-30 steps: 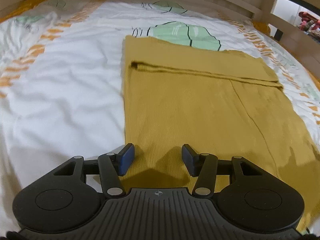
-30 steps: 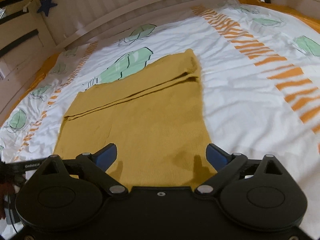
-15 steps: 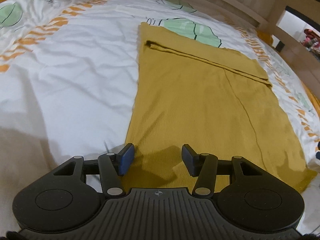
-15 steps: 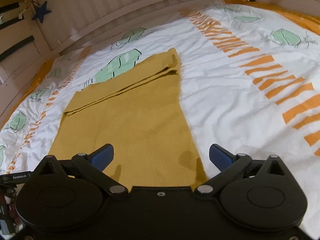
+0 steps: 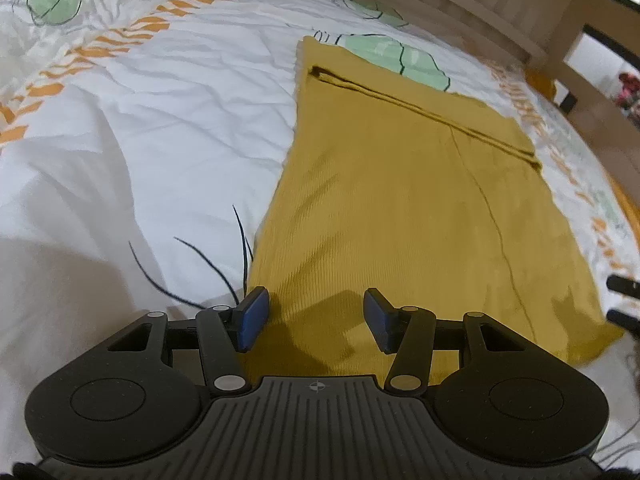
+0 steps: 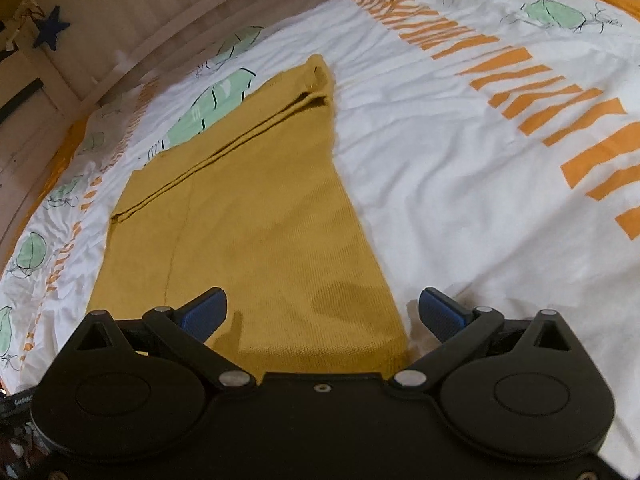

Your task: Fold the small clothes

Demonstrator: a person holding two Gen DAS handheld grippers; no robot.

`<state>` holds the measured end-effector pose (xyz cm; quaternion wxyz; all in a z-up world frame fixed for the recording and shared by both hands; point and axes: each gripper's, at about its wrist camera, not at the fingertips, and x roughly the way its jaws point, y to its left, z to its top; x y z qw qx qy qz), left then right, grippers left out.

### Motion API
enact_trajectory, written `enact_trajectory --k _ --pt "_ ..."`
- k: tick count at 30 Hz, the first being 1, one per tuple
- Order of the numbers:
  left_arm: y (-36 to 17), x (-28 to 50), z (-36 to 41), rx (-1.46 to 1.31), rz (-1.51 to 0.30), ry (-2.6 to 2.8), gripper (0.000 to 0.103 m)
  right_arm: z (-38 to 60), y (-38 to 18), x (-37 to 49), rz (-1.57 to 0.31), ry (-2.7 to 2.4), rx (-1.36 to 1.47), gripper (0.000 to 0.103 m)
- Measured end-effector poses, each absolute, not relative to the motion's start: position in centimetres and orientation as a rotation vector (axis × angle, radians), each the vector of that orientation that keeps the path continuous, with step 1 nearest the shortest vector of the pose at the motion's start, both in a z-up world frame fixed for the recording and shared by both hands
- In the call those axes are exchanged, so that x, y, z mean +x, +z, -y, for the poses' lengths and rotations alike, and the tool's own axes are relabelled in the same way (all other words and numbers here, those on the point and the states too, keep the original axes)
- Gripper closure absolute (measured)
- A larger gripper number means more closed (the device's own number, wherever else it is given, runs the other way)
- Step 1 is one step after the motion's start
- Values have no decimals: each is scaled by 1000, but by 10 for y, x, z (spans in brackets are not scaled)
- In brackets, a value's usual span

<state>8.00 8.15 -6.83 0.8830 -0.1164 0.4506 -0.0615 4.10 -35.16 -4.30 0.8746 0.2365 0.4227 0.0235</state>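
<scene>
Currently flat mustard-yellow ribbed knit garment (image 5: 404, 208) on white leaf-print bedsheet (image 5: 160, 128). Left gripper (image 5: 316, 318) spread over near-left corner, nothing pinched. Right gripper (image 6: 322, 314) spread wide, straddling near-right edge, pinching nothing

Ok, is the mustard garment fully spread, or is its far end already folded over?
Partly folded. The mustard garment lies flat on the bedsheet, with a doubled band across its far end.

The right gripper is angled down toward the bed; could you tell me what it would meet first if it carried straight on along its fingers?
Most likely the mustard garment, near its right edge, lying flat on the bedsheet. The right gripper is open and empty; exact depth is unclear.
</scene>
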Motion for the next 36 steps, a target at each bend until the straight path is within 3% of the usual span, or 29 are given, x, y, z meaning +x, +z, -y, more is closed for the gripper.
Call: enact_trajectory --k 7,14,19,36 --pt "-49 51 -87 -205 -801 -8 52 352 -45 42 -888 55 508 0" --pt "-64 71 -77 -132 -956 -66 52 350 -46 43 -901 55 497 0" --pt "-75 76 -66 -61 -1006 -109 35 350 -46 44 -905 57 500 0" --pt "-78 79 -69 -104 -996 -192 25 358 -56 56 -976 178 572 0"
